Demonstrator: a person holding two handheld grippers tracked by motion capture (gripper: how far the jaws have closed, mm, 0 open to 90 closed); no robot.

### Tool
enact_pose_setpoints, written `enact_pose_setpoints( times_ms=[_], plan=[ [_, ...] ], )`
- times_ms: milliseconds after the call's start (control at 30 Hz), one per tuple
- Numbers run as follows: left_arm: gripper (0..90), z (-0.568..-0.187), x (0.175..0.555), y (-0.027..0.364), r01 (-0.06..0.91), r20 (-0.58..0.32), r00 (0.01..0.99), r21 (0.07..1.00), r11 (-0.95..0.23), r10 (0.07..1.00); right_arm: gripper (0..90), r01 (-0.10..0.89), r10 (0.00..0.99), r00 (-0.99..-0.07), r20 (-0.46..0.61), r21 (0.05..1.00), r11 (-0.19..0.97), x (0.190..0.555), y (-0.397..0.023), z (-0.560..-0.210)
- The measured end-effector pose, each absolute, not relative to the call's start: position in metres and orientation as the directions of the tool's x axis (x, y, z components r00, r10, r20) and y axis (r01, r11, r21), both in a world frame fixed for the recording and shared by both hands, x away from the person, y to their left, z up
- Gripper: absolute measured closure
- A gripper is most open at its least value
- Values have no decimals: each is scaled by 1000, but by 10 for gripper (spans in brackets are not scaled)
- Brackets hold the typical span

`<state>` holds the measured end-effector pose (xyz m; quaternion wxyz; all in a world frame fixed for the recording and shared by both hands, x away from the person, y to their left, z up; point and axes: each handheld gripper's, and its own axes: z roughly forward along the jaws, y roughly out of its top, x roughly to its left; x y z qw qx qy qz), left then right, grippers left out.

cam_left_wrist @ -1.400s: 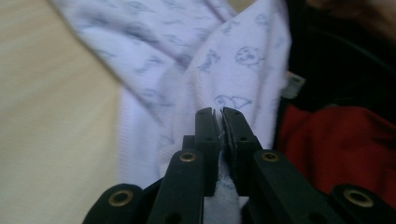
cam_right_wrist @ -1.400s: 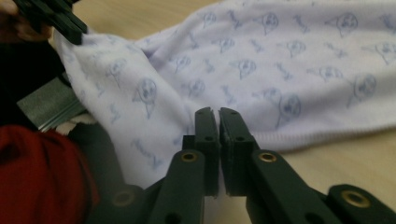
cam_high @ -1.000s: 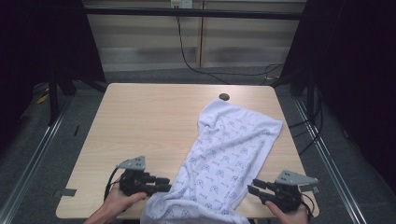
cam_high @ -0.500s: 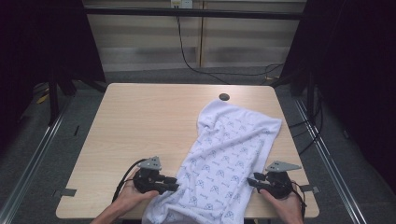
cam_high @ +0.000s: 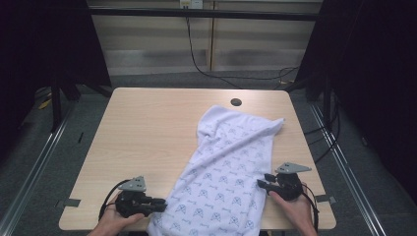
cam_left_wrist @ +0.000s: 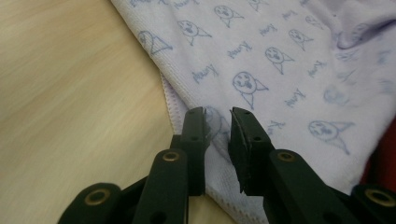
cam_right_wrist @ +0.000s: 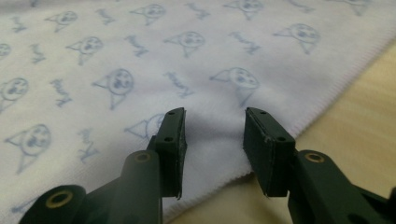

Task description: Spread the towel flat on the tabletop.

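A cloth [cam_high: 228, 172] lies on the worktop [cam_high: 147, 132], running from the far right, near a hole [cam_high: 236, 102], down to the near edge, which it overhangs. The left claw [cam_high: 160, 203] sits at the cloth's left edge, the right claw [cam_high: 261, 182] at its right edge, both near the front.

cloth [cam_high: 226, 172]: white, blue face-and-word print | table [cam_high: 147, 128]: light wood | tongs [cam_left_wrist: 217, 123]: black
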<state>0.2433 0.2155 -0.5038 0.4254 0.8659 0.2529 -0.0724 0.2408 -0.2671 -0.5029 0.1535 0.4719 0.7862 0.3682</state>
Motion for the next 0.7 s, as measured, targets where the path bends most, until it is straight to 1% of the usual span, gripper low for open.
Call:
enact_pose_setpoints(
  times_ms=[33,67,167,233,267,300,400,533,700],
  plan=[
    [755,-503,240,221,500,-332,860,700,-511,388,589,629,855,-507,106,724,283,241,-267,-503],
    [747,-503,234,232,509,-341,855,700,-502,391,590,625,851,-513,111,728,282,251,-262,-504],
    [736,-504,228,240,520,-350,847,702,-487,399,589,625,851,-515,104,724,290,260,-254,-504],
    [683,-503,223,245,537,-365,836,698,-474,409,586,619,855,-516,49,712,333,260,-246,-502],
    [683,-503,222,244,528,-361,842,701,-479,401,586,619,855,-516,49,712,333,260,-246,-502],
    [656,-502,224,241,524,-356,845,703,-481,399,586,619,853,-520,52,711,334,254,-248,-502],
    [657,-501,229,235,524,-355,844,704,-480,402,586,621,852,-521,47,706,341,245,-251,-501],
    [658,-497,242,222,510,-345,851,722,-467,397,584,632,859,-510,49,698,335,219,-269,-499],
    [658,-492,266,197,504,-337,853,730,-462,398,580,649,875,-482,51,692,317,200,-283,-498]
  ],
)
